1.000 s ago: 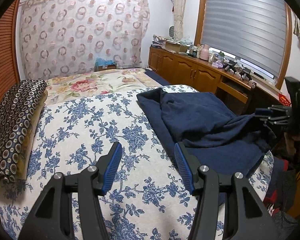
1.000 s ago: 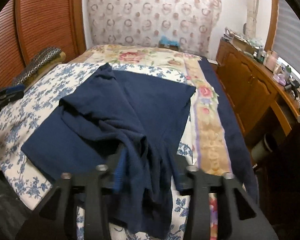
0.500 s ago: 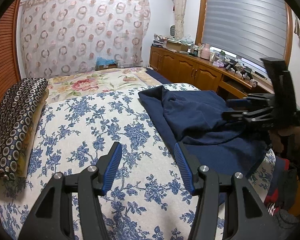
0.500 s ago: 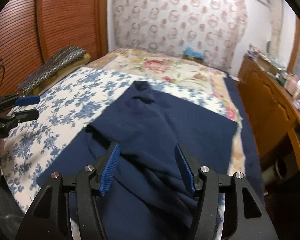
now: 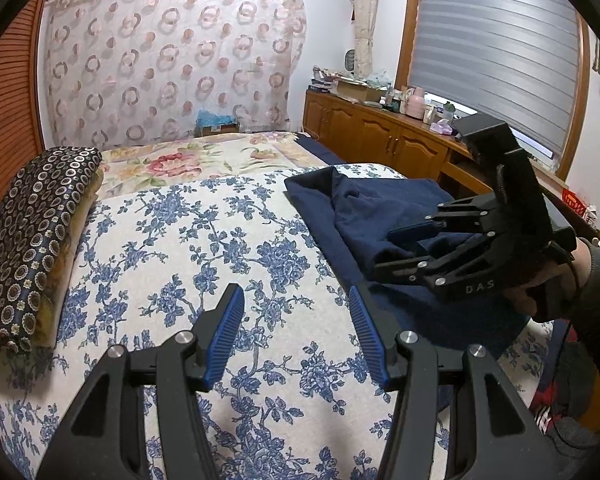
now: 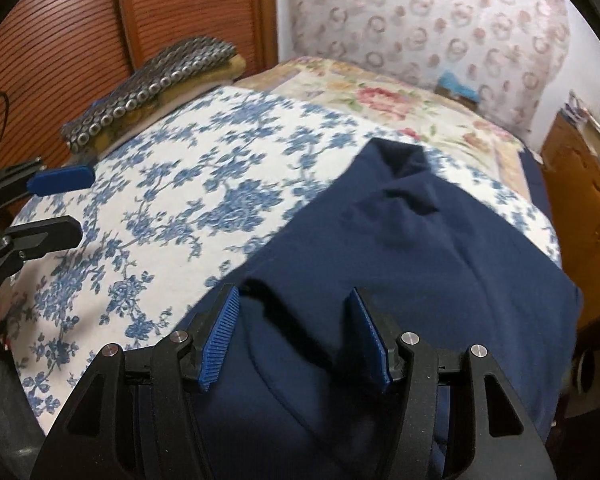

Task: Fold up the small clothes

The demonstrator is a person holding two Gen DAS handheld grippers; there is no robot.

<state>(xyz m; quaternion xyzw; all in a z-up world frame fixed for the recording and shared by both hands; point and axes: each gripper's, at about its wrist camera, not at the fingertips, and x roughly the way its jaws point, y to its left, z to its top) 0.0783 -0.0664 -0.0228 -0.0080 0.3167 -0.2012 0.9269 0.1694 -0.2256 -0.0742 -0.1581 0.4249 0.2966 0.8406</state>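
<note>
A navy blue garment point(image 5: 364, 216) lies rumpled on the right side of the bed's blue-flowered cover point(image 5: 204, 248); it fills the right wrist view point(image 6: 420, 264). My left gripper point(image 5: 296, 312) is open and empty above the flowered cover, left of the garment. My right gripper point(image 6: 292, 320) is open and empty, hovering just above the garment's near part; it shows in the left wrist view point(image 5: 392, 250) over the cloth. The left gripper appears at the left edge of the right wrist view point(image 6: 60, 204).
A folded dark circle-patterned blanket point(image 5: 32, 240) lies along the bed's left edge. A wooden cabinet point(image 5: 380, 148) with clutter runs under the window on the right. A floral sheet point(image 5: 188, 160) covers the far bed. Slatted wooden doors point(image 6: 100, 20) stand behind the blanket.
My right gripper let go of the navy garment, opened and rose and moved left over it. The garment settled on the bed. My left gripper stayed open and nearly still.
</note>
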